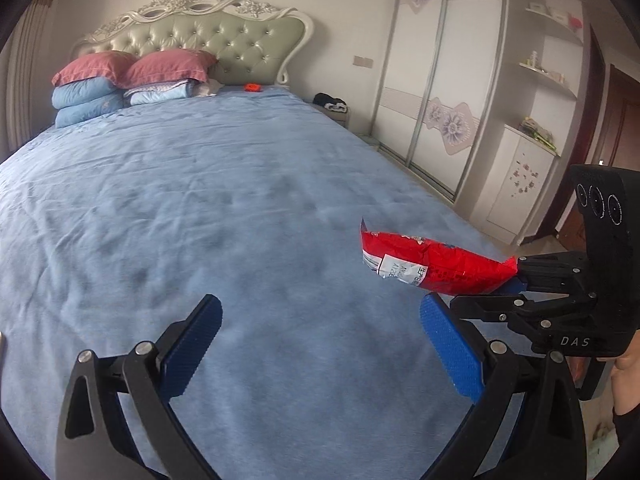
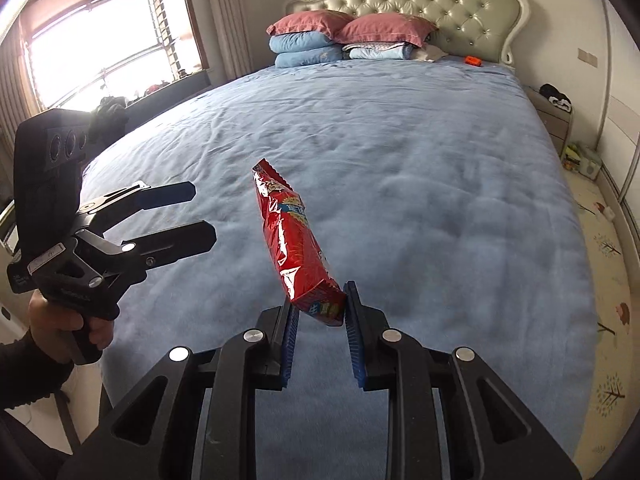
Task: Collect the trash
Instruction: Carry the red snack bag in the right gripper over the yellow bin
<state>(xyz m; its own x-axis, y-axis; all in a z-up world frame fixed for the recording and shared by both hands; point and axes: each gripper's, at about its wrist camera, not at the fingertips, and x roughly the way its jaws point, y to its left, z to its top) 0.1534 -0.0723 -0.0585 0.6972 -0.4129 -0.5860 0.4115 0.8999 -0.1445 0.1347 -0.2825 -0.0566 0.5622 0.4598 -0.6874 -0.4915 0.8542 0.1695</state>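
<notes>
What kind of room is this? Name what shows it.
A home bedroom, almost certainly. A large bed with a blue sheet fills both views, with a tufted headboard and stacked pillows at its far end. A sliding-door wardrobe stands along the wall beside it.

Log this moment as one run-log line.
phase: trash in hand | right claw: shut on red snack wrapper, lifted clear of blue bed | left claw: open, holding nothing | orange item near headboard
</notes>
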